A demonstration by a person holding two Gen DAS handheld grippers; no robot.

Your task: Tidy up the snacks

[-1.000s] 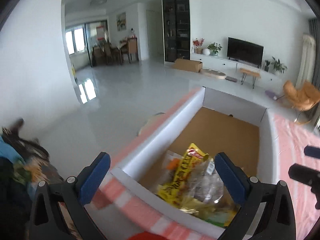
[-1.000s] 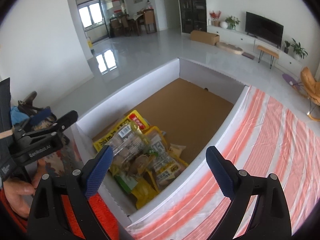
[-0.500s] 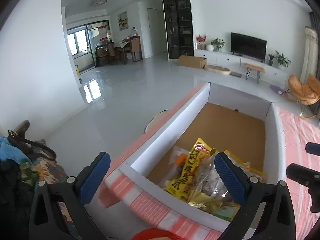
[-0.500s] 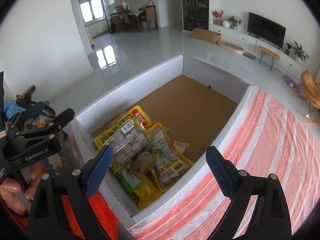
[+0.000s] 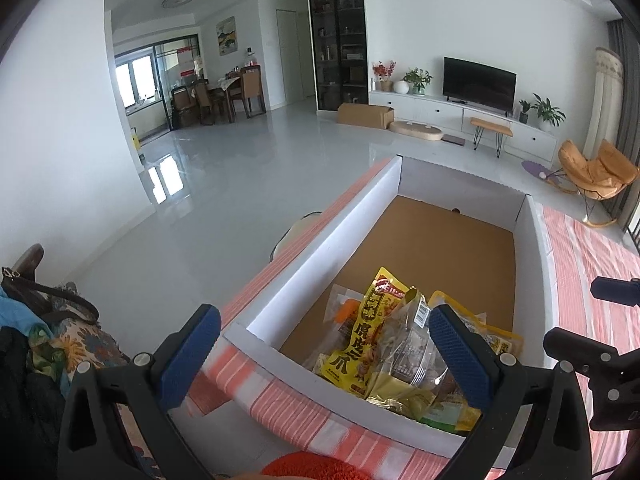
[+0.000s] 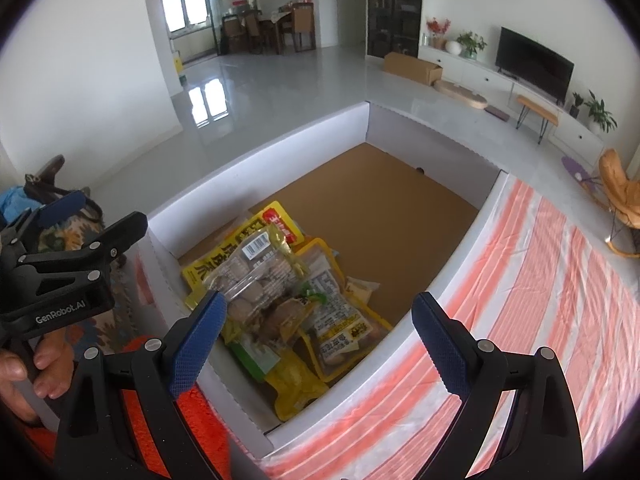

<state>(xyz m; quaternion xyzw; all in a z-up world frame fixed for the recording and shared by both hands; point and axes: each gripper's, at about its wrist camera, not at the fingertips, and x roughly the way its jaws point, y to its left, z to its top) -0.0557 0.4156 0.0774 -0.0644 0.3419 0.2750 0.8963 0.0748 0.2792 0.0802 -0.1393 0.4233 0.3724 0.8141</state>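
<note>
Hovering over box (image 6: 256, 168) | left gripper (image 5: 324, 350) and right gripper (image 6: 318, 340) both held apart, empty | snack packets (image 6: 280, 292) heaped at near end of box on striped worktop (image 6: 540, 280) | risk: slick overlapping film may be pinched two at once or slip.

My left gripper (image 5: 325, 346) and right gripper (image 6: 319, 334) black with blue pads (image 6: 198, 344), white box (image 6: 256, 160) with brown floor, yellow snack packets (image 6: 280, 280), orange-and-white striped cloth (image 6: 552, 280), my orange sleeve (image 6: 140, 400).
</note>
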